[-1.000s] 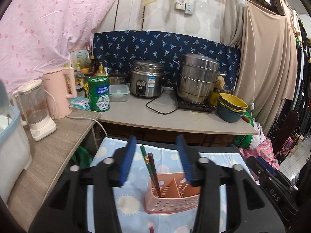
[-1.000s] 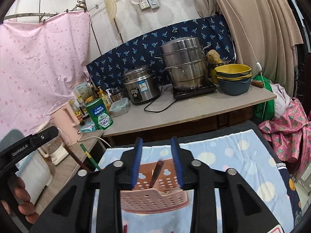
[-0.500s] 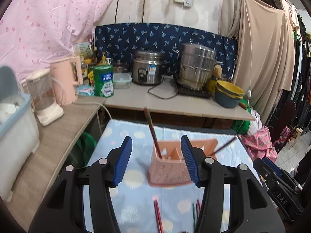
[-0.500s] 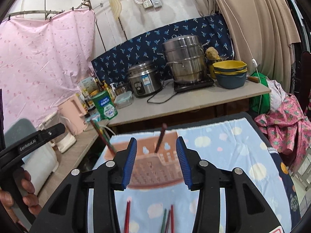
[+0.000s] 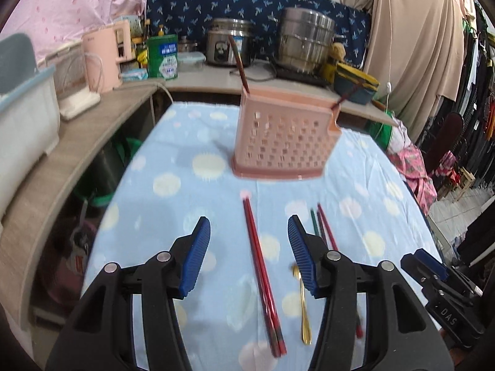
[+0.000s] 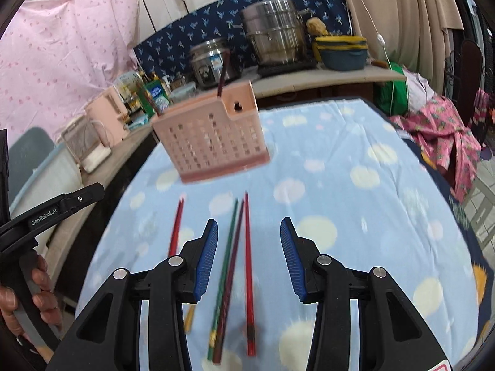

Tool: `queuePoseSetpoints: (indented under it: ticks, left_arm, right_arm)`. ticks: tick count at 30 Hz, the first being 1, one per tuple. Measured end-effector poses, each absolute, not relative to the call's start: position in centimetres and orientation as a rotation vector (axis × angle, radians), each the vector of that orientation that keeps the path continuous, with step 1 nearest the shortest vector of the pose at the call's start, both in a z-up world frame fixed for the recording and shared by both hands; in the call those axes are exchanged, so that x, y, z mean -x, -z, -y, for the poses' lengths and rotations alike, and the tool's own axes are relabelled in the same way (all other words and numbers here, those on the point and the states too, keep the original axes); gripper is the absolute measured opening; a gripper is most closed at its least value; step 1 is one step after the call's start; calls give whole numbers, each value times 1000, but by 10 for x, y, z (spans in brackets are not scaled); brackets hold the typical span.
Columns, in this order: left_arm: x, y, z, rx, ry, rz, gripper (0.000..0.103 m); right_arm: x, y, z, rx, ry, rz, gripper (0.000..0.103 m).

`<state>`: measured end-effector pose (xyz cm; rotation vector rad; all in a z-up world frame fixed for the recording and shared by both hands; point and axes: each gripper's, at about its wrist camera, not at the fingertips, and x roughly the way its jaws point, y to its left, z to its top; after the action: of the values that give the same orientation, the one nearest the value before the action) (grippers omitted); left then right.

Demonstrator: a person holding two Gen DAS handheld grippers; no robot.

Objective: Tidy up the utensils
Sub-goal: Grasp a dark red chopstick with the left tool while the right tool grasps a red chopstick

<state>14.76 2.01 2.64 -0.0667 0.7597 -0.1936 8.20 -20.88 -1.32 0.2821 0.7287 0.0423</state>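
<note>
A pink perforated utensil holder [image 5: 283, 137] stands on the blue spotted cloth [image 5: 173, 185]; it also shows in the right wrist view [image 6: 213, 139]. Chopsticks stick up from it [image 5: 238, 58]. A red chopstick pair [image 5: 263, 275] and a gold spoon [image 5: 303, 309] lie on the cloth under my left gripper [image 5: 249, 253], which is open and empty. Green, dark and red chopsticks [image 6: 235, 266] lie between the jaws of my right gripper [image 6: 247, 259], also open and empty. Another red chopstick [image 6: 176, 225] lies to their left.
A counter behind holds a rice cooker [image 5: 225, 41], a steel steamer pot [image 5: 306, 40], stacked bowls [image 6: 342, 51], a green tin [image 5: 162, 57] and a pink kettle [image 5: 105, 55]. A wooden shelf [image 5: 62, 154] runs along the left. The other gripper shows at the left [image 6: 46, 216].
Both grippers have drawn back and tilted down from the holder. The holder now stands farther off, and the loose chopsticks and spoon on the cloth lie under the jaws.
</note>
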Motion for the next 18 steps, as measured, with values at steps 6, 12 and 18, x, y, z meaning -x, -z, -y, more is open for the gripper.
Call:
queuePoseSetpoints:
  ticks: [6,12,18]
  left_arm:
    - [-121,13,-23,81,194,-830,55]
    - [-99,43,-23,66,197,-885,57]
    - [-86,65,-18,37,197,-926,57]
  right_arm:
    - [-57,55,195,-243,-41,-821,41]
    - [-46,82,178,-203,-50,-867,40]
    - [-43,94,169,-164,-39,-882,26]
